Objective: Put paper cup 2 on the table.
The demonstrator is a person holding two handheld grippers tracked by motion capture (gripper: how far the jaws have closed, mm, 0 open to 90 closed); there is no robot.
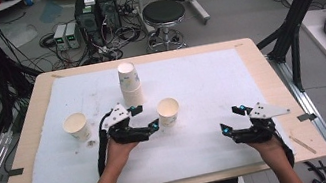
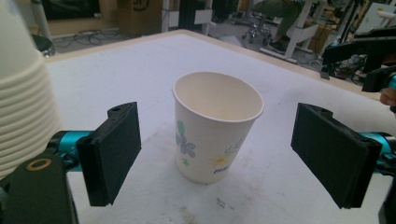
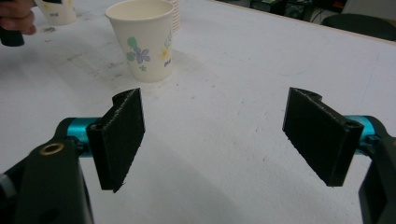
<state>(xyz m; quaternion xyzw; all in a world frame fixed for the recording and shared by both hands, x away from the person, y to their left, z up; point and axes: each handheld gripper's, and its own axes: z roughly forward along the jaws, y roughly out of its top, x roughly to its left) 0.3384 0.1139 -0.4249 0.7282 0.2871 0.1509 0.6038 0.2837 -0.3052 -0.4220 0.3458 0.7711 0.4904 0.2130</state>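
2 single paper cups: one (image 1: 168,111) just ahead of the open left tongs (image 1: 147,117), another (image 1: 76,126) far left. 1 cup stack (image 1: 130,84) behind. Right tongs (image 1: 233,118) open, empty. White-padded tabletop (image 1: 211,88); cluttered lab floor (image 1: 238,12).

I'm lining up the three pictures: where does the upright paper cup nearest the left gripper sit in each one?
High view: cup at centre, right of the left gripper.
Left gripper view: cup centred between the open jaws, untouched.
Right gripper view: cup upper left.
Shared landmark: the stack of cups.
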